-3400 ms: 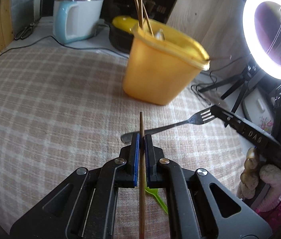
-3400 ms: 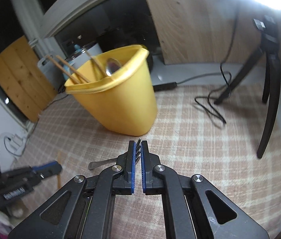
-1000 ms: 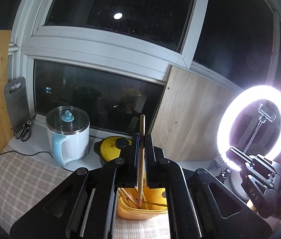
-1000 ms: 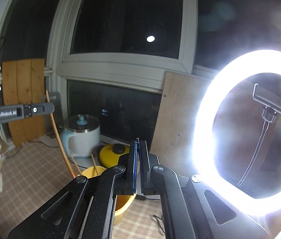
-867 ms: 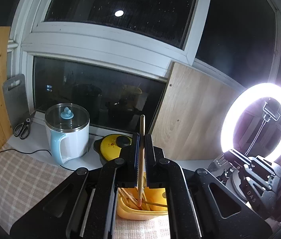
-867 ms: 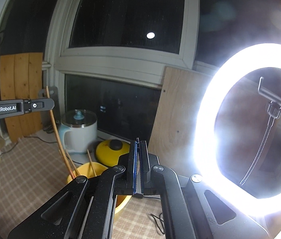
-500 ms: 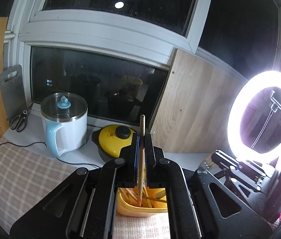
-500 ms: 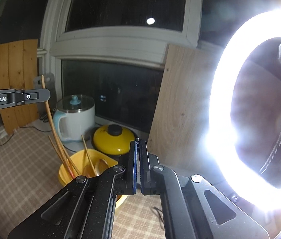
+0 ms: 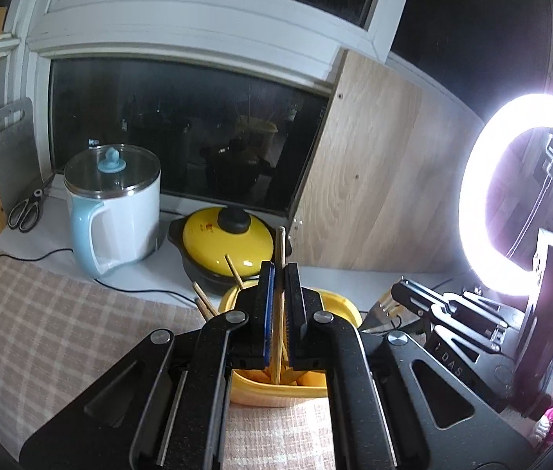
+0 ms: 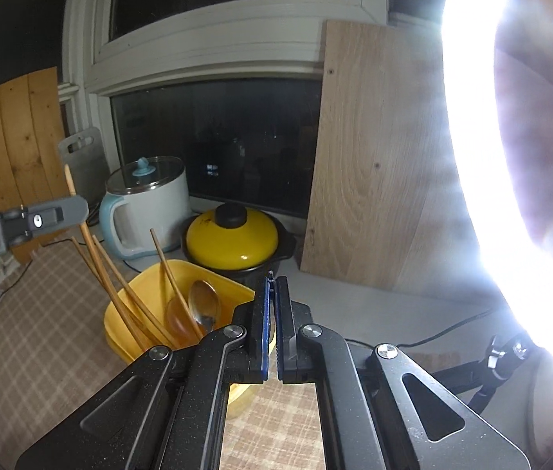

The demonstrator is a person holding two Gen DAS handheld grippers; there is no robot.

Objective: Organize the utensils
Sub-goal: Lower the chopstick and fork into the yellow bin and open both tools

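**Chopstick and fork poised over the yellow tub**

The left claw (image 9: pixel 279 315) is clamped on a slim wooden chopstick (image 9: pixel 280 250), which stands upright between its pads, lower end inside the yellow plastic tub (image 9: pixel 344 305) just beneath. The right claw (image 10: pixel 273 323) is pinched on a metal fork (image 9: pixel 380 310), tines poking past its tips, beside the tub's rim.

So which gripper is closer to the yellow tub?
Left. The left gripper holds a chopstick right over the yellow tub; the right gripper sits off to its side.
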